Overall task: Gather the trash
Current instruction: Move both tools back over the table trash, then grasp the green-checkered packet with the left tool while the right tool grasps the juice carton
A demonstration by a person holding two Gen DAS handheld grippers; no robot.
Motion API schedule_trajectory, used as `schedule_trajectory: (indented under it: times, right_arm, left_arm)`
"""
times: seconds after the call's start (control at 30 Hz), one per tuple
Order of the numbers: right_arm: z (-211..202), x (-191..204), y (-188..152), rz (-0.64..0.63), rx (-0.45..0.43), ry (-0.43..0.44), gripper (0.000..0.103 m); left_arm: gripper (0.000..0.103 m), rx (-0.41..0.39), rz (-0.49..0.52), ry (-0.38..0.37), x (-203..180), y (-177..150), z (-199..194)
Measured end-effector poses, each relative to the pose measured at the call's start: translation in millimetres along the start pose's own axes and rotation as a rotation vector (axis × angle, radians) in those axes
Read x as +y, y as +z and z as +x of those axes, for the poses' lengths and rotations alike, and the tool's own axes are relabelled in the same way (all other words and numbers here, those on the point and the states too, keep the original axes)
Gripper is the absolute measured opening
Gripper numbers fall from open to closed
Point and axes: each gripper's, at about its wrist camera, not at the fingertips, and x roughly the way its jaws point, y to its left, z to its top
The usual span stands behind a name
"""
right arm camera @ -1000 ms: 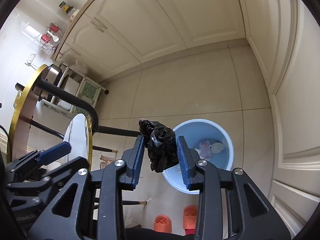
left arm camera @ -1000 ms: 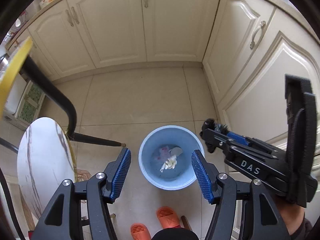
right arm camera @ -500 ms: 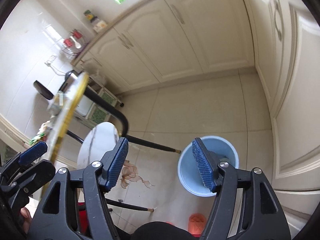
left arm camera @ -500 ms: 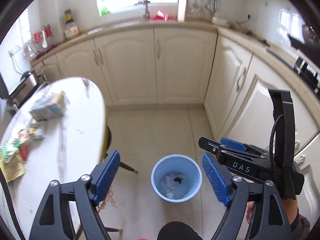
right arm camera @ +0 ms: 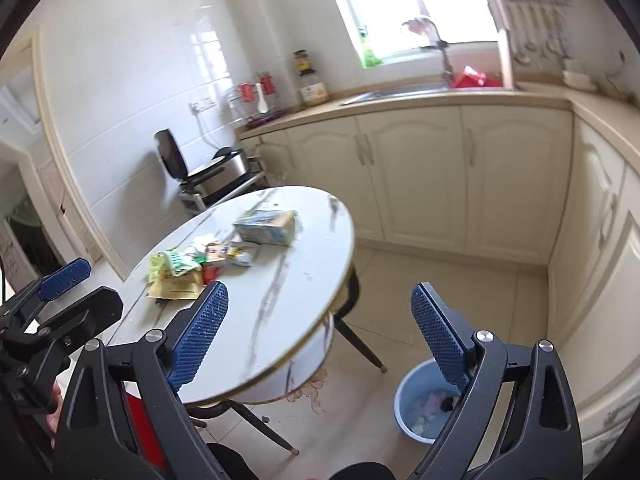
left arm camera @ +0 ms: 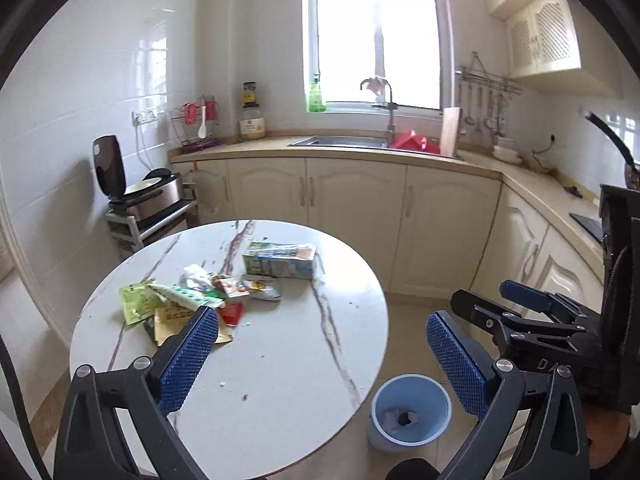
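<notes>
A heap of crumpled green, yellow and red snack wrappers [left arm camera: 180,304] lies on the round white marble-look table [left arm camera: 288,360], with a flattened pale-blue carton [left arm camera: 280,260] just behind the heap. Light, soft and slippery, the wrappers are probably best pinched at a raised fold. The blue plastic bin [left arm camera: 410,416] stands on the floor beside the table. The left gripper [left arm camera: 320,356] and right gripper [right arm camera: 320,336] hover near the heap, jaws opening, nothing between them.

You have the round table [left arm camera: 280,360] before you, wrappers [left arm camera: 176,304] heaped at its left, a carton [left arm camera: 278,260] behind them; the bin [left arm camera: 412,404] stands on the floor right of it, cabinets [left arm camera: 352,208] behind
</notes>
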Motion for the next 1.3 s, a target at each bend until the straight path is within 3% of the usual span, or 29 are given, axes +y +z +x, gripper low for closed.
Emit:
schedule_trajectory:
  times: [0.13, 0.27, 0.53, 0.8, 0.9, 0.97, 1.03, 1.3]
  right_arm:
    - [22.6, 32.7, 7.6, -0.057, 0.031, 0.016, 0.093]
    - [50.0, 53.3, 10.0, -0.101, 0.065, 0.018, 0.093]
    - [118.9, 61.3, 18.3, -0.166, 0.13, 0.024, 0.093]
    - [184.8, 53.1, 37.2, -0.263, 0.175, 0.0, 0.093]
    - [207.5, 45.1, 45.8, -0.305, 0.187, 0.008, 0.093]
    - [224.7, 42.7, 50.8, -0.342, 0.198, 0.024, 0.093]
    - [246.2, 41.6, 54.9, -0.375, 0.237, 0.058, 0.093]
    - [304.5, 45.7, 60.9, -0.46, 0.361, 0.139, 0.088]
  left_arm:
    - [0.102, 0.019, -0.092, 0.053, 34.2, -7.2, -5.7]
    - [0.102, 0.068, -0.194, 0.078, 55.0, 14.2, 4.3]
    - [0.102, 0.189, -0.272, 0.125, 82.8, 51.6, 72.2]
    - [0.102, 0.278, -0.319, 0.121, 100.9, 73.0, 143.6]
    - [0.094, 0.311, -0.34, 0.111, 107.0, 75.6, 170.4]
    - [0.08, 0.331, -0.36, 0.086, 111.0, 74.4, 187.6]
    - [0.078, 0.353, -0.358, 0.08, 112.9, 75.8, 200.5]
    - [0.051, 0.341, -0.25, 0.165, 109.4, 78.9, 230.0]
